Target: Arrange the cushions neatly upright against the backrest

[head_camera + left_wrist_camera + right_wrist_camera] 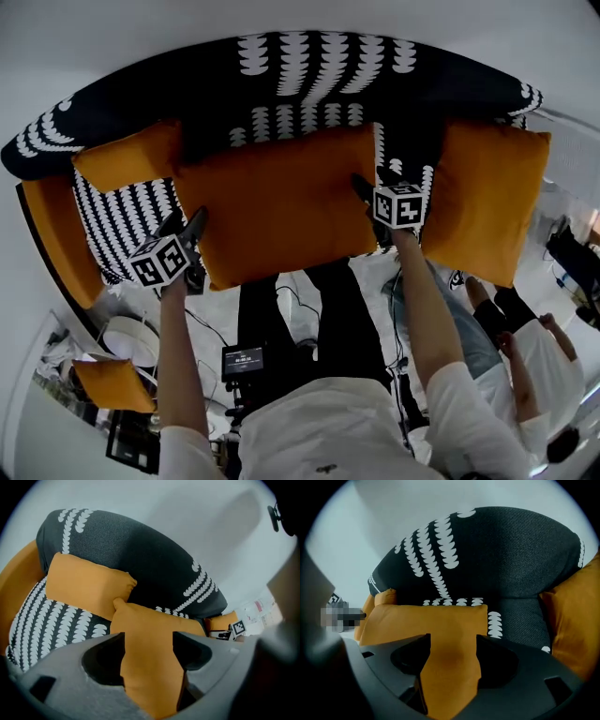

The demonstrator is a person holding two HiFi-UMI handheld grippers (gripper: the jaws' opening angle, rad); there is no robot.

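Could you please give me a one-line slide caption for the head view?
Left gripper and right gripper hold the middle cushion upright against the sofa backrest.

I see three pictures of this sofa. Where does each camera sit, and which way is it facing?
Head view: on the person's head, looking steeply down at the sofa; shows both arms, with the left gripper and right gripper at the middle cushion.
Left gripper view: on the left gripper, looking along its jaws, the middle cushion's edge between them, a small cushion beyond.
Right gripper view: on the right gripper, facing the backrest, the same cushion between its jaws.
Shared: all three views show the middle cushion.
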